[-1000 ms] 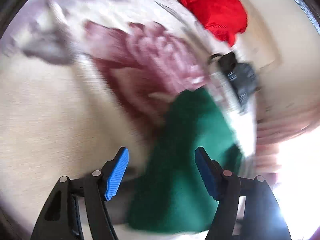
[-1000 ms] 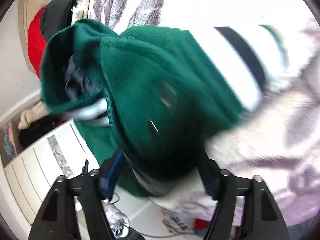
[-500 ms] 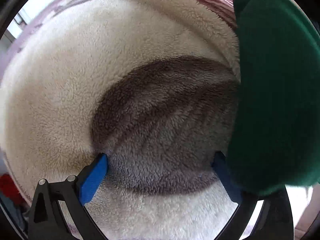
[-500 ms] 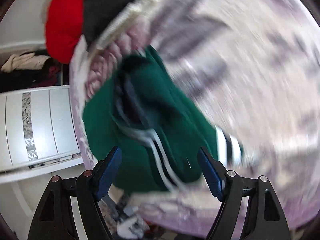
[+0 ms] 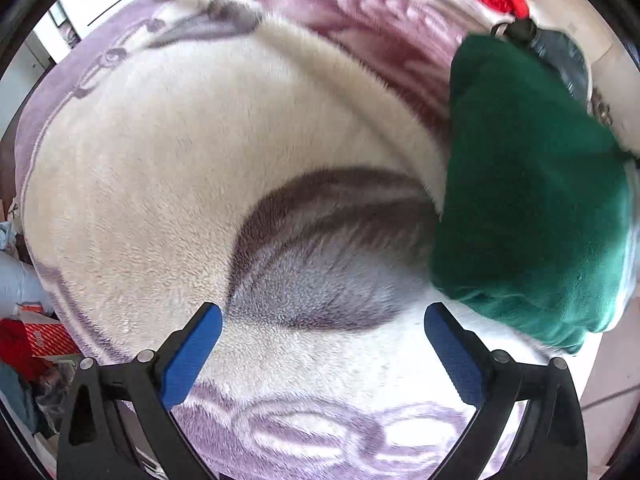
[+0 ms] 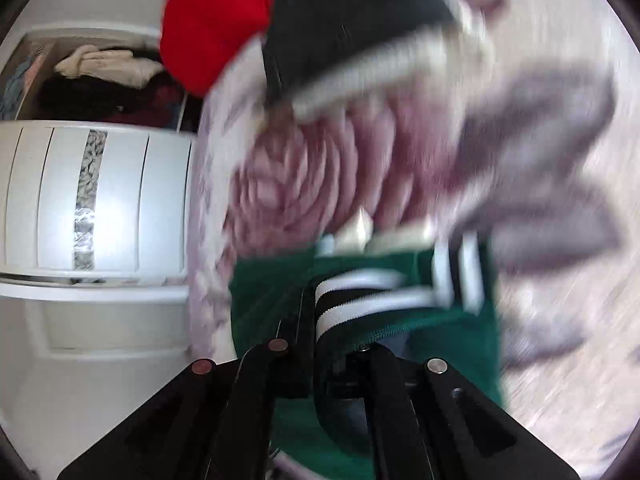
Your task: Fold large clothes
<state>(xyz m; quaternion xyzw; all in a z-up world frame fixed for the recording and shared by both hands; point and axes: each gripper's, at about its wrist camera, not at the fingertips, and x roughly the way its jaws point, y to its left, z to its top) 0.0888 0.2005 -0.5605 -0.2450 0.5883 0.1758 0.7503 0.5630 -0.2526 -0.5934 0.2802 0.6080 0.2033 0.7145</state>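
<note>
A green fleece jacket [image 5: 528,208] with white and black striped trim hangs bunched at the right of the left wrist view, over a cream and purple plush blanket [image 5: 192,152]. My left gripper [image 5: 322,316] stands wide open just above the blanket's grey leaf pattern, with nothing between its blue pads [image 5: 192,348]. The jacket is beside its right finger, apart from it. In the blurred right wrist view my right gripper [image 6: 320,320] is shut on the jacket's [image 6: 272,292] striped, zippered edge [image 6: 356,300], lifted off the blanket [image 6: 560,168].
A red garment [image 6: 216,20] and a dark one [image 6: 340,12] lie at the blanket's far end. A white cabinet [image 6: 100,200] stands beside the bed, with a shelf of clothes [image 6: 104,76] behind it. Boxes and clutter [image 5: 36,340] sit on the floor at the left.
My right gripper closed on the jacket's striped edge and rose with it. My left gripper let the green fabric go, opened wide and shifted over the blanket's grey leaf.
</note>
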